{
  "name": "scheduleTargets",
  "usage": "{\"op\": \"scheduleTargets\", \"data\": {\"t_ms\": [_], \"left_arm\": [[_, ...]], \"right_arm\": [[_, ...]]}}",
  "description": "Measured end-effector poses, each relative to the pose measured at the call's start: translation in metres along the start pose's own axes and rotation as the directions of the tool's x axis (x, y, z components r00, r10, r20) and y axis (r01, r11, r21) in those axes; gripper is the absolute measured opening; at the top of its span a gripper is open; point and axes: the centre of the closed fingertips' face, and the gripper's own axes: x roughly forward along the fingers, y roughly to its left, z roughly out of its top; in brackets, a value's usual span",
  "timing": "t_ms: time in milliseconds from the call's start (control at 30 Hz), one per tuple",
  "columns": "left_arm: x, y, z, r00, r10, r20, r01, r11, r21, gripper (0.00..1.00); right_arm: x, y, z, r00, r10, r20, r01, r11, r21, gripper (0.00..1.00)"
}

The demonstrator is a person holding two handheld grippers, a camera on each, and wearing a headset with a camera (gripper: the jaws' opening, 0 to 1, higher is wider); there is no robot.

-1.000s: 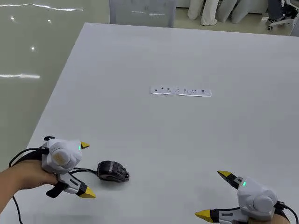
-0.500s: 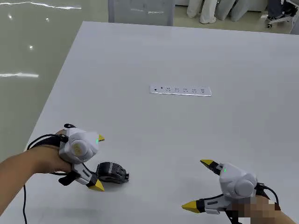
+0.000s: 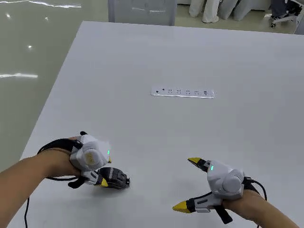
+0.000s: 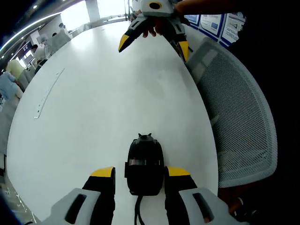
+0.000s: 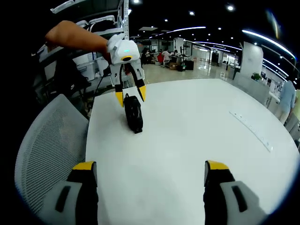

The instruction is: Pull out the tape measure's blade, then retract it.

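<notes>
Left gripper view: the black tape measure (image 4: 145,164) lies on the white surface (image 4: 117,103) near its edge, between the yellow-tipped jaws of the left tool (image 4: 140,172), which stand spread to either side of it (a slight gap shows on one side). The right tool (image 3: 187,184) is held well apart from it, jaws wide. A power strip (image 3: 183,92) lies farther across the surface.

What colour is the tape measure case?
Black tape measure; clearest in the left gripper view.
</notes>
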Motion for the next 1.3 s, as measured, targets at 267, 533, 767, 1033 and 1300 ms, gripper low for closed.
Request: {"op": "scheduleTargets", "data": {"t_ms": [267, 533, 767, 1033, 1300], "left_arm": [[0.014, 0.000, 0.004, 0.9998, -0.015, -0.010, 0.015, 1.000, -0.006, 0.39], [0.018, -0.004, 0.001, 0.9994, -0.025, -0.023, 0.025, 1.000, -0.010, 0.33], [0.018, -0.004, 0.000, 0.9994, -0.025, -0.023, 0.024, 0.999, -0.039, 0.32], [0.018, -0.005, -0.001, 0.9989, -0.026, -0.039, 0.025, 0.999, -0.027, 0.31], [0.018, -0.006, -0.001, 0.9981, -0.027, -0.056, 0.027, 1.000, 0.001, 0.31]], "right_arm": [[0.019, 0.006, 0.012, 0.9994, 0.035, 0.003, -0.035, 0.999, -0.019, 0.95], [0.041, 0.012, 0.020, 0.9971, 0.076, -0.008, -0.076, 0.995, -0.056, 0.89], [0.071, 0.022, 0.027, 0.9898, 0.139, -0.032, -0.141, 0.987, -0.083, 0.75], [0.101, 0.029, 0.036, 0.9810, 0.187, -0.053, -0.192, 0.973, -0.126, 0.60], [0.127, 0.025, 0.037, 0.9761, 0.198, -0.089, -0.207, 0.972, -0.110, 0.46]]}}
